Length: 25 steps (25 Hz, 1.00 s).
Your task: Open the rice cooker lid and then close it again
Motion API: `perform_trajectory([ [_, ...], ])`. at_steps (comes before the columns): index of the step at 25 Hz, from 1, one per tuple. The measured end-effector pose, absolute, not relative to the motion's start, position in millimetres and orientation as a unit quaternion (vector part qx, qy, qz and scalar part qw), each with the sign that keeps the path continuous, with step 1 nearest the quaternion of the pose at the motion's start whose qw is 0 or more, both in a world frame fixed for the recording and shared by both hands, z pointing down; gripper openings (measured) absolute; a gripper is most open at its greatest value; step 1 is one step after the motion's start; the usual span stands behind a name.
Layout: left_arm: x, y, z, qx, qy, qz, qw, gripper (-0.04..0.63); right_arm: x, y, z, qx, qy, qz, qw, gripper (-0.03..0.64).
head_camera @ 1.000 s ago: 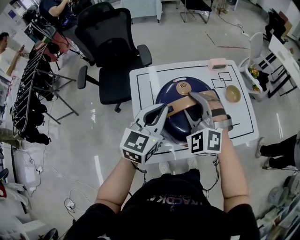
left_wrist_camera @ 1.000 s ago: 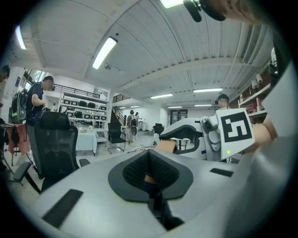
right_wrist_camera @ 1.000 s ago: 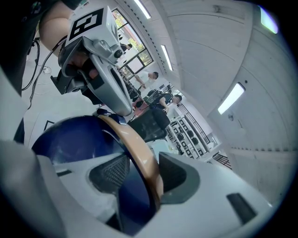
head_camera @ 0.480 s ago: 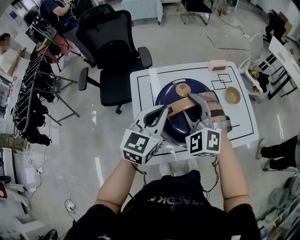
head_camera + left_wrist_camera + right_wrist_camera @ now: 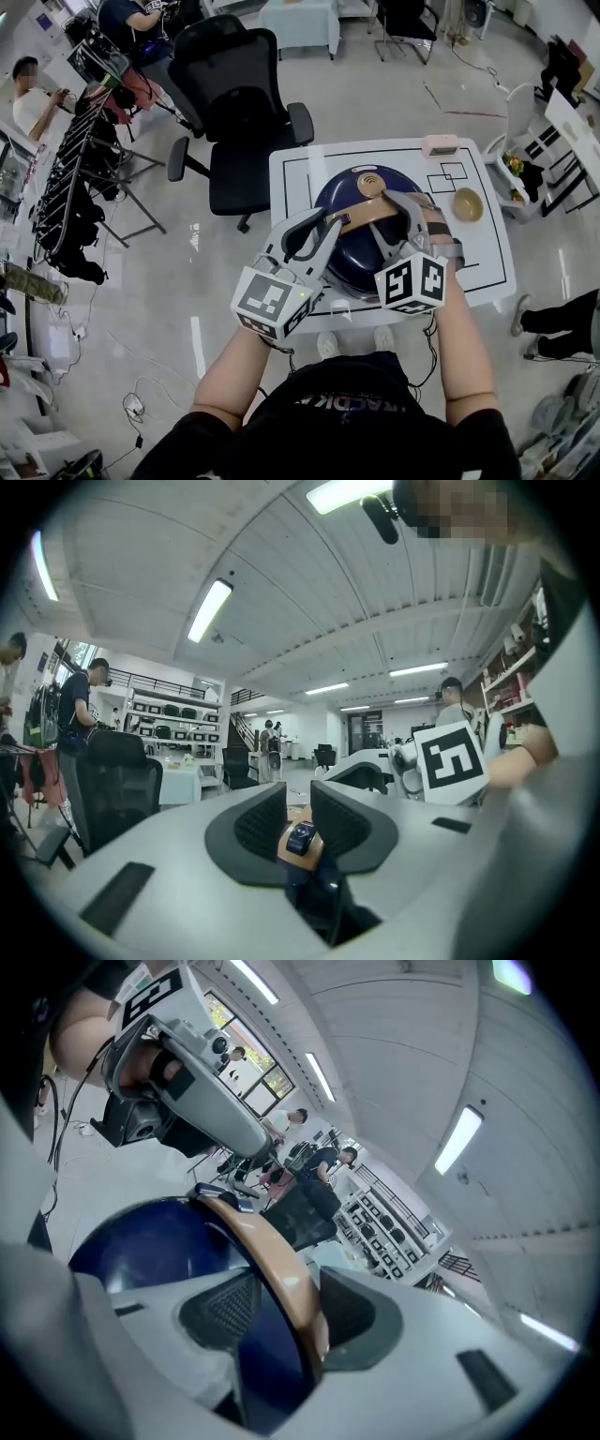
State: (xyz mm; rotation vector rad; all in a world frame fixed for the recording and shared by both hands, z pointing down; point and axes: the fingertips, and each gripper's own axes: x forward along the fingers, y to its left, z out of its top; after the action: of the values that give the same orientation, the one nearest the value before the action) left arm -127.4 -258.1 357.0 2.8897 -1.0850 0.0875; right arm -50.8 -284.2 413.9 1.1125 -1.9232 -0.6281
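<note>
The right tongs (image 5: 281, 1309) are clamped on the tan carrying handle (image 5: 267, 1251) of the rice cooker (image 5: 354, 255), which sits just ahead of both tongs on the white table (image 5: 483, 258). The left tongs (image 5: 298, 808) have just been opening, and the handle's end lies loose between their jaws. The lid (image 5: 339, 190) looks still down, so opening and closing both seem left to do.
</note>
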Motion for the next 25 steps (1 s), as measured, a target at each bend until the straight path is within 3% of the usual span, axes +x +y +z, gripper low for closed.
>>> perform_trajectory([
  [10,-132,-245,323,0.921,-0.389,0.004,0.006,0.133,-26,-289,381,0.453,-0.805,-0.199,0.327,0.195],
  [25,-108,-231,316,0.9,-0.435,-0.019,0.02,0.164,58,-298,335,0.486,-0.859,-0.081,0.136,0.176],
])
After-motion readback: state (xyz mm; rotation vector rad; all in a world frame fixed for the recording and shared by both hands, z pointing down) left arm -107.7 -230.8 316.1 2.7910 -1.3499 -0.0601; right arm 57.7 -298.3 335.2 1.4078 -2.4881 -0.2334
